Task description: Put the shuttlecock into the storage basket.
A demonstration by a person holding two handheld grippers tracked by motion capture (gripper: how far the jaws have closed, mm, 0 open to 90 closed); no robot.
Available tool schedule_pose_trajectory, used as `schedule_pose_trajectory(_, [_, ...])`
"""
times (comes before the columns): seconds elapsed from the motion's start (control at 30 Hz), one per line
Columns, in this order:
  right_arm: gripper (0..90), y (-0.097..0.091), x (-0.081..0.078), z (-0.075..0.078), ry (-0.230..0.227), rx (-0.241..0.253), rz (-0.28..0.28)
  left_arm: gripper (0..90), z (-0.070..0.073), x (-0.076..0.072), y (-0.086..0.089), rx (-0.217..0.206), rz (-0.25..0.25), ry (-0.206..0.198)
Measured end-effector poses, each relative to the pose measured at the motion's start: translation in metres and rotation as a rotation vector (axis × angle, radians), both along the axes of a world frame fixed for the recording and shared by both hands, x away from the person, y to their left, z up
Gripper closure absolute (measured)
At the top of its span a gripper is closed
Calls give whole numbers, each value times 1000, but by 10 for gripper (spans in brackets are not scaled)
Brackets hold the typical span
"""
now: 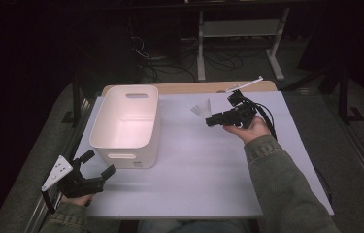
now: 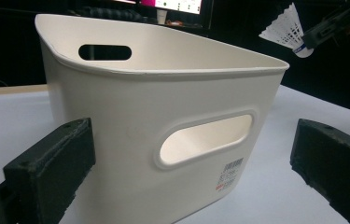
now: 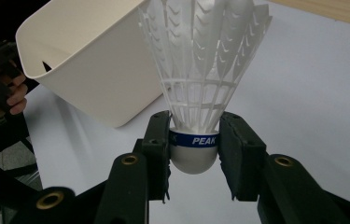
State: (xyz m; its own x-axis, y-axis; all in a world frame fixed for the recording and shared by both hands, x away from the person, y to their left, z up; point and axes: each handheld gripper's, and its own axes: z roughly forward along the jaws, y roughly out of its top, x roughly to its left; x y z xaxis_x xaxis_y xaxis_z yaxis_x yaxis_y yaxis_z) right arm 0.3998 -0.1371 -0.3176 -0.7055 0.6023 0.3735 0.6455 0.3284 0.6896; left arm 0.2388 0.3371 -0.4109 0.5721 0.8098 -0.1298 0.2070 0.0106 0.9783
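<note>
Dim room, white table [image 1: 194, 170]. R gripper [image 1: 207, 121] clamps shuttlecock [image 3: 200, 93] by its cork, aloft near far edge; L gripper [image 1: 97, 165] released beside bin [image 1: 126, 126]. Carry step; next: over bin, let go.

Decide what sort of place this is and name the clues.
Probably a lab or workshop: a white-topped work table carrying a white plastic bin, tangled cables on the floor and a metal equipment stand behind.
</note>
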Motion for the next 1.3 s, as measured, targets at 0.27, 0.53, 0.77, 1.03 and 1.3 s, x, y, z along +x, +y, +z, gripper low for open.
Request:
schedule_pose_trajectory(0.27, [632,11,-3,10,-18,0,34,0,0,0,0,-2,-5,-2])
schedule_pose_trajectory(0.53, [632,22,-4,17,-29,-6,59,0,0,0,0,-5,-3,1])
schedule_pose_trajectory(0.77, [632,32,-5,24,-43,-3,74,0,0,-1,0,-4,-2,1])
schedule_pose_trajectory(1.03, [632,44,-7,31,-50,3,99,0,0,-1,0,-2,-3,0])
schedule_pose_trajectory(1.3, [632,55,-7,36,-60,-1,117,0,0,-1,1,0,-4,-2])
